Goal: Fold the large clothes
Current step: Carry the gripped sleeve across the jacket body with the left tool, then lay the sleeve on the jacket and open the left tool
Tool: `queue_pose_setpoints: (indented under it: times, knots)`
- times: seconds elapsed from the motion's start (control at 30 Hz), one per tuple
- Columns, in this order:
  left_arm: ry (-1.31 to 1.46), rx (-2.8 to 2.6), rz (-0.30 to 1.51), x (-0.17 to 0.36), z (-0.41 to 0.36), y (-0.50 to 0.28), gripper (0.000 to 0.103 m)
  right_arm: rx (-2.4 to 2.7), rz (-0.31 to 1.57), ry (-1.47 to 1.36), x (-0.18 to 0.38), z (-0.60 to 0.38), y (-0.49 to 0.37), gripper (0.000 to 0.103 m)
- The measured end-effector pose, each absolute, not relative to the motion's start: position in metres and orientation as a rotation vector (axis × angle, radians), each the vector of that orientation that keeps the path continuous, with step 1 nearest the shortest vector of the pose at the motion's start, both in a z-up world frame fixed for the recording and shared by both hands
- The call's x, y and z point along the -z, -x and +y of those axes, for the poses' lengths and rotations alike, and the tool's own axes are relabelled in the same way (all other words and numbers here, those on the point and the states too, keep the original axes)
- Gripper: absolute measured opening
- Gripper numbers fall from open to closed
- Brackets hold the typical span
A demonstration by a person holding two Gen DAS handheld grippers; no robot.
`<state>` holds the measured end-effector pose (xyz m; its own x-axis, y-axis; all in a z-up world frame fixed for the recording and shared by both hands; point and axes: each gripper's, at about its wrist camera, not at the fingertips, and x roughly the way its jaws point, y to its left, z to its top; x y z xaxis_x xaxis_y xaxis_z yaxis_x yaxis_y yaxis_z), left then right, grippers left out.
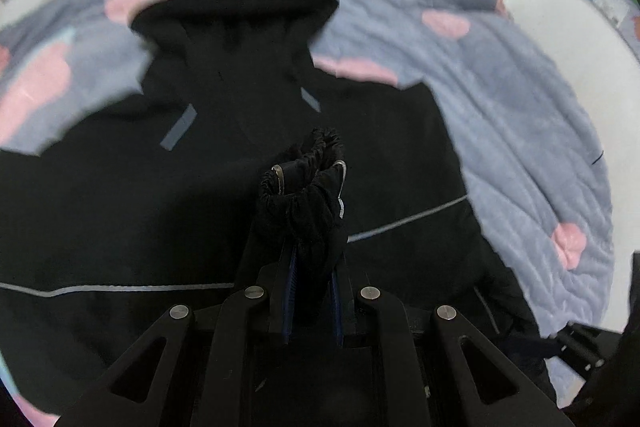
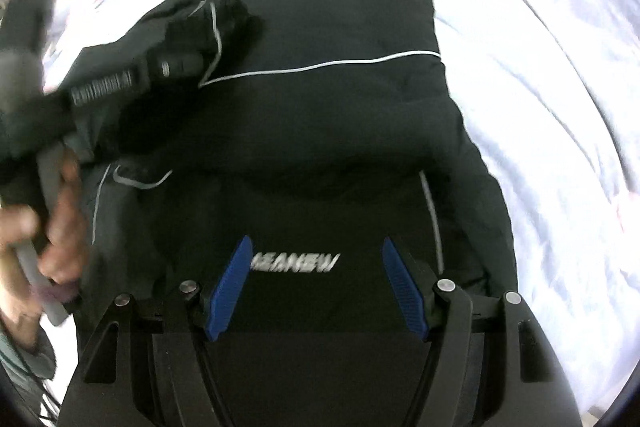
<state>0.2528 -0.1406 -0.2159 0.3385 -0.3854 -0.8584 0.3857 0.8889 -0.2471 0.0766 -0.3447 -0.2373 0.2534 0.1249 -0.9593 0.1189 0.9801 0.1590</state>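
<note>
Left gripper (image 1: pixel 310 211) clamped on sleeve cuff (image 1: pixel 308 167)

Bed covered by grey-blue quilted blanket (image 1: pixel 520 131) with pink patches. Black hooded jacket (image 2: pixel 320 115) spread flat directly on it, hood toward the far edge.

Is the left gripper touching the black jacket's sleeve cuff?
Touching. In the left wrist view the left gripper is shut on the cuff, with the bunched black fabric pinched between its blue pads and sticking out past the tips.
</note>
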Motion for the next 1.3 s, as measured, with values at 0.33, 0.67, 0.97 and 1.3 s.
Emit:
queue_pose_setpoints:
  times: [0.33,0.67,0.97,1.3]
  knots:
    - [0.166,0.741,1.273,0.25,-0.133,-0.249,0.063,0.024,1.274,-0.333,0.24,-0.369,-0.116,0.07]
    - [0.201,0.685,1.273,0.21,-0.047,-0.212,0.064,-0.128,1.23,-0.434,0.242,-0.339,-0.175,0.071]
    - [0.258,0.469,1.183,0.179,0.031,-0.204,0.064,-0.182,1.291,-0.705,0.287,-0.321,-0.212,0.072]
    - [0.24,0.273,1.041,0.149,0.068,-0.232,0.064,-0.155,1.104,-0.456,0.2,-0.315,-0.193,0.03]
